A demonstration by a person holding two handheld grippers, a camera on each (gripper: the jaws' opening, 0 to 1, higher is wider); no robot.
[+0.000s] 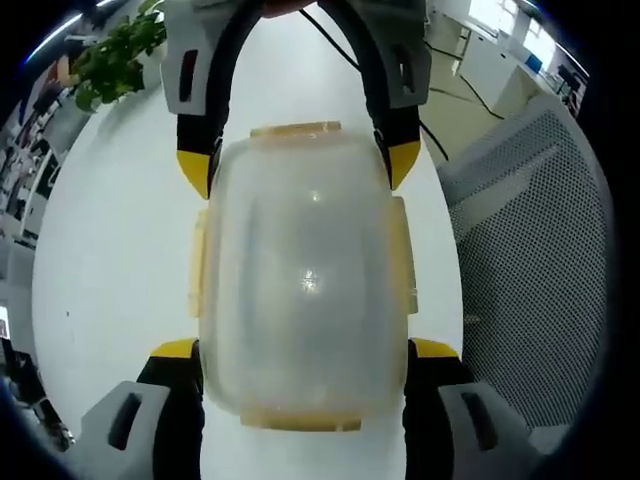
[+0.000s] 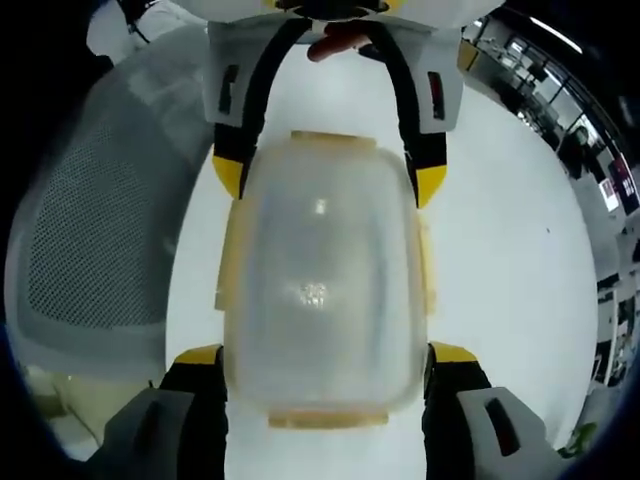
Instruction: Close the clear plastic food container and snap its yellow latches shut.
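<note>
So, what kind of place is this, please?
Probably an office: a grey mesh office chair beside the white table, a green potted plant, and rows of desks behind.

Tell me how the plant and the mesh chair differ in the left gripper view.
The plant is green and leafy; the chair is pale grey mesh. The plant looks small, past one end of the white table; the chair looms large along the table's side. Both sit apart from the container.
</note>
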